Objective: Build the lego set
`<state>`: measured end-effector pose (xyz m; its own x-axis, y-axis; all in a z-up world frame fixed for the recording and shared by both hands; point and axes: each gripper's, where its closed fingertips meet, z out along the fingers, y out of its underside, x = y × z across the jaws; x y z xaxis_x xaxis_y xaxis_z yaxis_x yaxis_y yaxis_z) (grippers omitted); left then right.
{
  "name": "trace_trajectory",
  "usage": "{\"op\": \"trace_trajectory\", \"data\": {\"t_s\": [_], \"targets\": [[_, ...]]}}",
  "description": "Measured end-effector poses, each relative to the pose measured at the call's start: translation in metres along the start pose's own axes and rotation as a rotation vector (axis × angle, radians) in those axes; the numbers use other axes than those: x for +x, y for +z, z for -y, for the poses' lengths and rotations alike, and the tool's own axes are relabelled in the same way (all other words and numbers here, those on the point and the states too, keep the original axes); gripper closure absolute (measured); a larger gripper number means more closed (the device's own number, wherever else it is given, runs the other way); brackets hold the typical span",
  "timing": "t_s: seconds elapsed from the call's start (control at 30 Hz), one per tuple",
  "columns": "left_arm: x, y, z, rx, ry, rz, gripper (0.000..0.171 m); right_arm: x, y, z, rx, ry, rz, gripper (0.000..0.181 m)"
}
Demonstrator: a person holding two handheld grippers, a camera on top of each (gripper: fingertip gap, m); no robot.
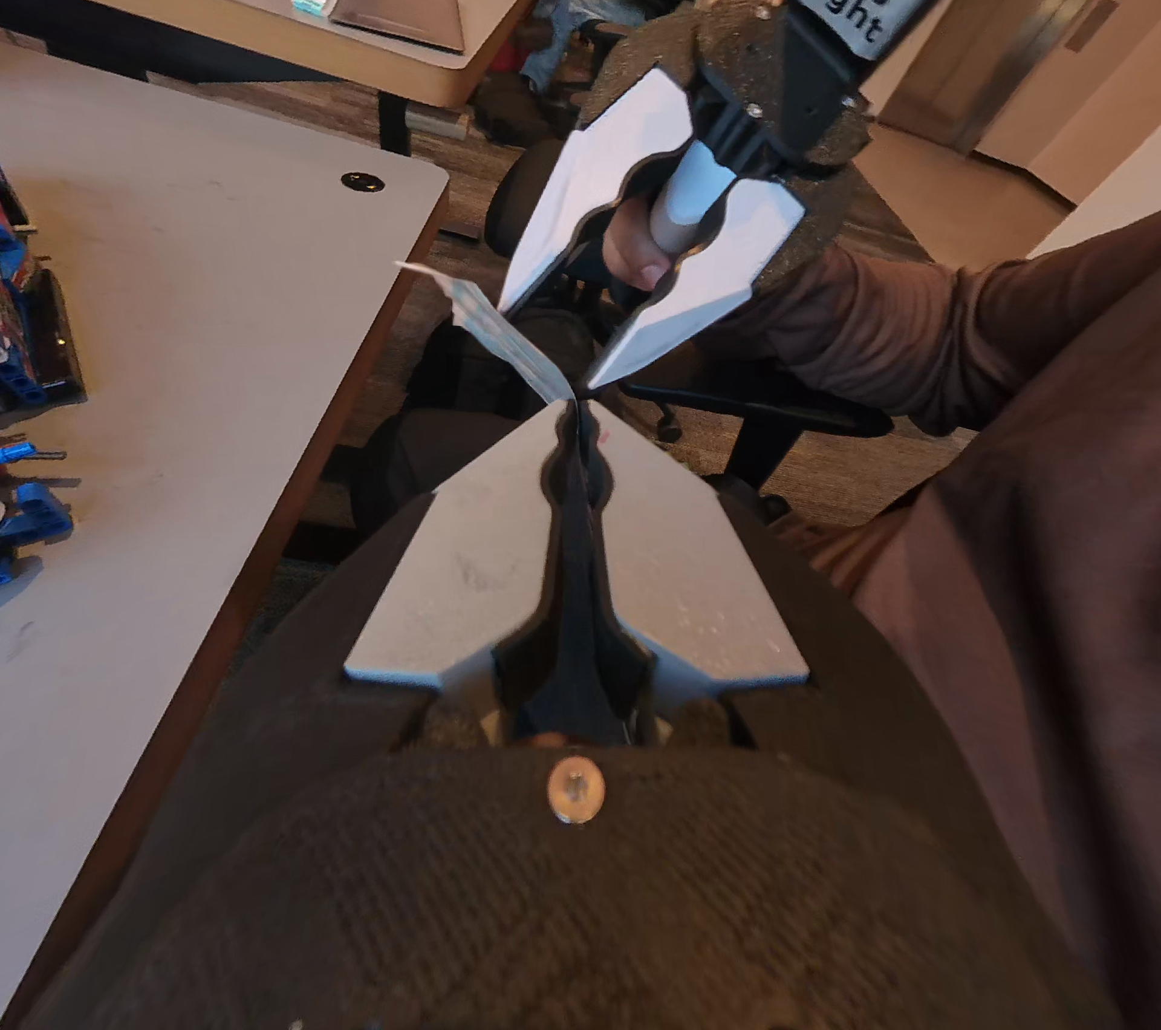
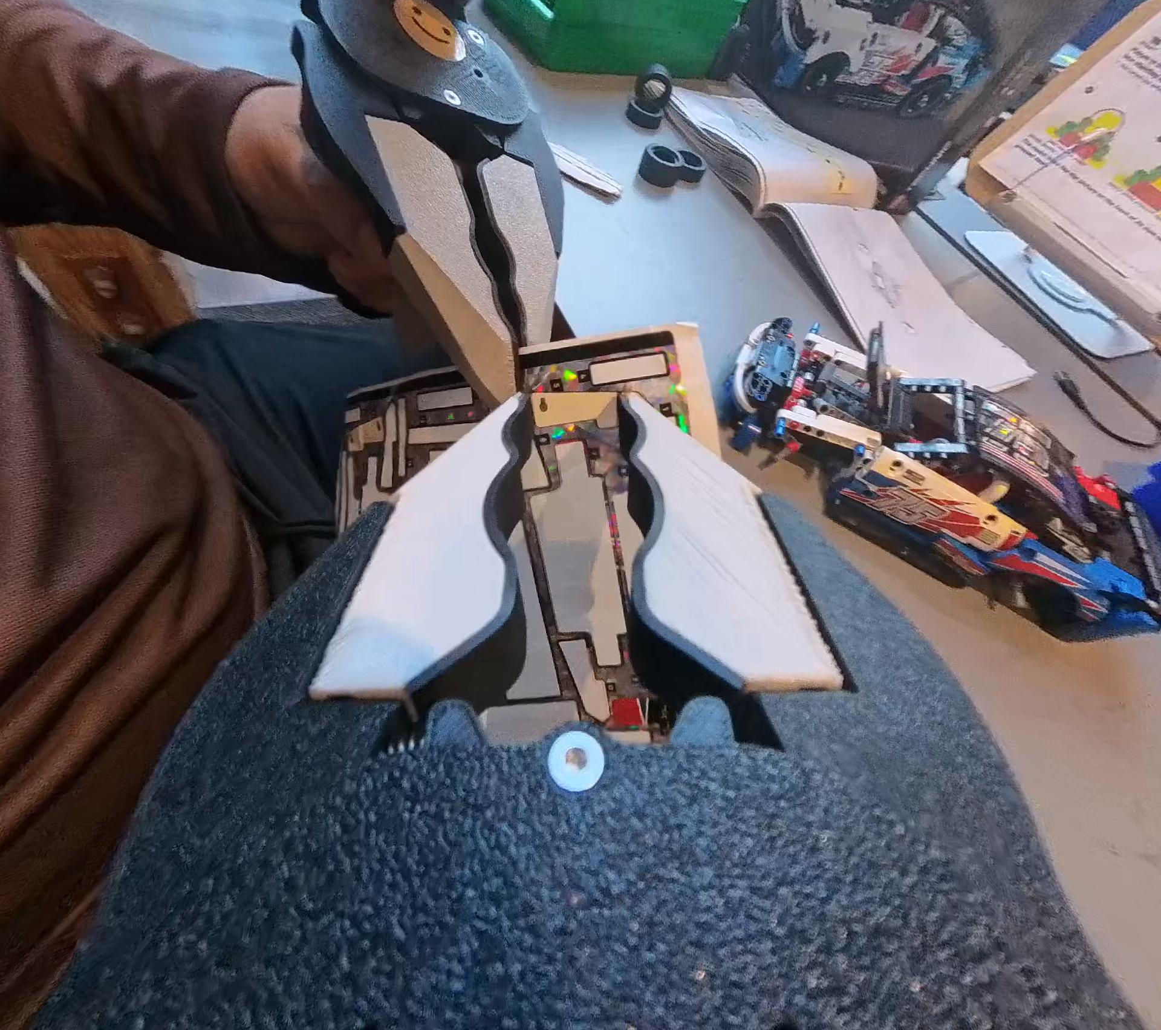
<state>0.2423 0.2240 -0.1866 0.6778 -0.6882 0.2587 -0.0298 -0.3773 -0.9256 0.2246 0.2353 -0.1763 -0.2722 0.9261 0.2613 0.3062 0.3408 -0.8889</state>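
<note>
Left tool (image 1: 575,403) pinches sticker sheet (image 2: 603,371) beside pale desk (image 1: 188,308); right tool (image 2: 568,403) gapes empty.

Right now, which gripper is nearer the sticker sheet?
Left. The left gripper is shut on the sticker sheet's edge; the right gripper hovers open just over its face, apparently not touching.

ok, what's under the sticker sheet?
The sticker sheet, pinched by the left gripper, hangs over the person's dark trousers; whatever lies directly beneath is covered.
</note>
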Motion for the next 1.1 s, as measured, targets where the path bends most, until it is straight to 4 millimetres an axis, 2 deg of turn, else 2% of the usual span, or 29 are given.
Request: {"op": "trace_trajectory", "data": {"t_s": [0.2,0.23,0.27,0.43,0.77,0.97,1.1], "targets": [[0.016,0.002,-0.003,-0.033,0.096,-0.07,0.171,-0.016,-0.008,0.0,0.05,0.045,0.179,0.148],[0.018,0.001,-0.002,-0.031,0.118,-0.073,0.171,-0.024,-0.01,-0.002,0.044,0.058,0.243,0.137],[0.019,0.001,-0.001,-0.028,0.132,-0.08,0.171,-0.029,-0.011,-0.004,0.032,0.071,0.278,0.136],[0.018,-0.004,0.004,-0.011,0.1,-0.092,0.171,-0.029,-0.005,-0.008,0.012,0.044,0.245,0.161],[0.009,-0.008,0.011,0.023,0.032,-0.07,0.171,-0.028,0.001,-0.018,-0.037,0.098,0.251,0.171],[0.004,-0.004,0.002,-0.01,0.012,-0.058,0.171,-0.028,0.007,-0.025,-0.078,0.096,0.234,0.174],[0.004,-0.001,-0.004,-0.038,0.004,-0.054,0.171,-0.025,0.005,-0.02,-0.062,0.11,0.223,0.175]]}}
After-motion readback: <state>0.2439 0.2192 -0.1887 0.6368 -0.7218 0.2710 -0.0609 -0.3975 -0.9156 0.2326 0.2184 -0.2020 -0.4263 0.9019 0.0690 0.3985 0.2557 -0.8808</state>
